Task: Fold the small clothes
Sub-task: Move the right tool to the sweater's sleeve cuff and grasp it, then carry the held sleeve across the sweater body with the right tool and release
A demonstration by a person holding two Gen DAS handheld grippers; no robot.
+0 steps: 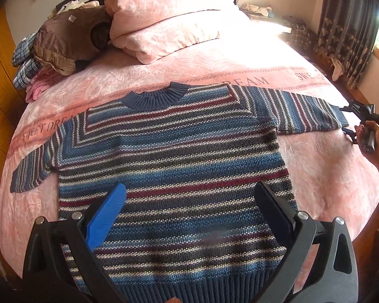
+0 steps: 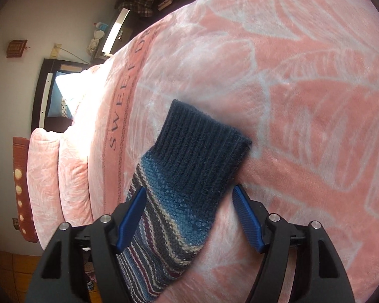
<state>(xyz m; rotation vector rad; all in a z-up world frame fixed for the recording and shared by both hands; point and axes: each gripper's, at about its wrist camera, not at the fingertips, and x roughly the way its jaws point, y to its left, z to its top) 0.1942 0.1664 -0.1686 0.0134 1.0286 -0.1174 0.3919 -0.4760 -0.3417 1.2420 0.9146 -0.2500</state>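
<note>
On the pink bedspread (image 1: 321, 176) a striped knit sweater (image 1: 169, 156) lies flat, front up, its navy collar (image 1: 154, 96) toward the pillows and both sleeves spread out to the sides. The left gripper (image 1: 189, 202) hovers over the lower half of the sweater with its fingers (image 1: 106, 217) spread wide and nothing between them. Out at the end of the right sleeve (image 2: 179, 202), the right gripper (image 2: 189, 209) is turned on its side; its fingers (image 2: 247, 217) stand wide apart on either side of the sleeve just behind the navy ribbed cuff (image 2: 202, 146), not closed on it. In the left wrist view a hand (image 1: 376, 139) holds that gripper's handle near the edge of the bed. Beyond the collar sits a folded pink blanket (image 1: 169, 17), and beside it a heap of clothes with a brown jacket (image 1: 68, 38) on top.
</note>
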